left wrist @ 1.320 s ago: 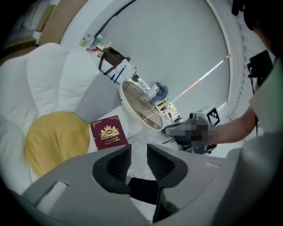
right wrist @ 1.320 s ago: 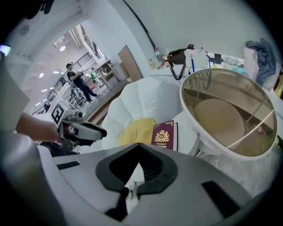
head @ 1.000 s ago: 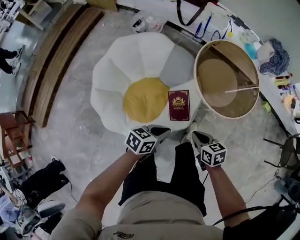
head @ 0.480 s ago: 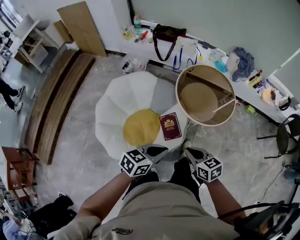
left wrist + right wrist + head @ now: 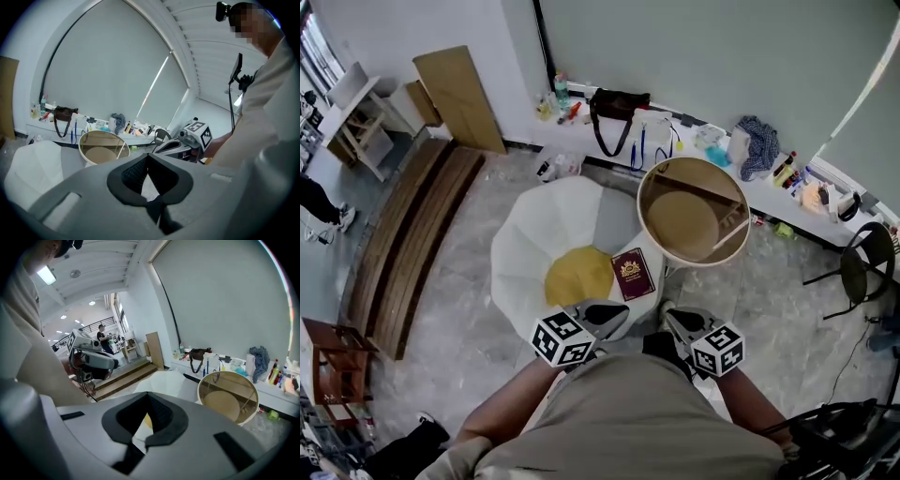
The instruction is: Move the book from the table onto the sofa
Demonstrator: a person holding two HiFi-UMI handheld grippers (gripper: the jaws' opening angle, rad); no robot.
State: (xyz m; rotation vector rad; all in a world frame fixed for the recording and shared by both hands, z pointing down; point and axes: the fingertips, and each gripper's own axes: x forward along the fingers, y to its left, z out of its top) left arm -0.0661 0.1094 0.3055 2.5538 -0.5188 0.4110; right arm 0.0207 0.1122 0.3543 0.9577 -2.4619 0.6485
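The dark red book (image 5: pixel 633 273) lies flat on the daisy-shaped sofa (image 5: pixel 530 246), at the right edge of its yellow centre (image 5: pixel 578 275) and next to the round wooden table (image 5: pixel 642 200). My left gripper (image 5: pixel 617 310) and right gripper (image 5: pixel 671 318) are held close to my body, well short of the book, both shut with nothing in them. In the left gripper view the pads of the left gripper (image 5: pixel 148 158) meet, and the table (image 5: pixel 101 146) and the right gripper (image 5: pixel 190 137) show beyond. In the right gripper view the right gripper (image 5: pixel 147 398) is shut too, above the sofa (image 5: pixel 164 379).
A long white counter (image 5: pixel 769 192) along the wall carries a dark bag (image 5: pixel 614 108), bottles and a cloth. A black chair (image 5: pixel 862 267) stands at the right. Wooden steps (image 5: pixel 412 234) run along the left, a wooden board (image 5: pixel 459 94) leans behind them, and a small reddish stand (image 5: pixel 333 361) is at lower left.
Both grippers have risen and drawn back toward my body, still shut. The head view has lifted and takes in more of the room. The book has stayed on the sofa.
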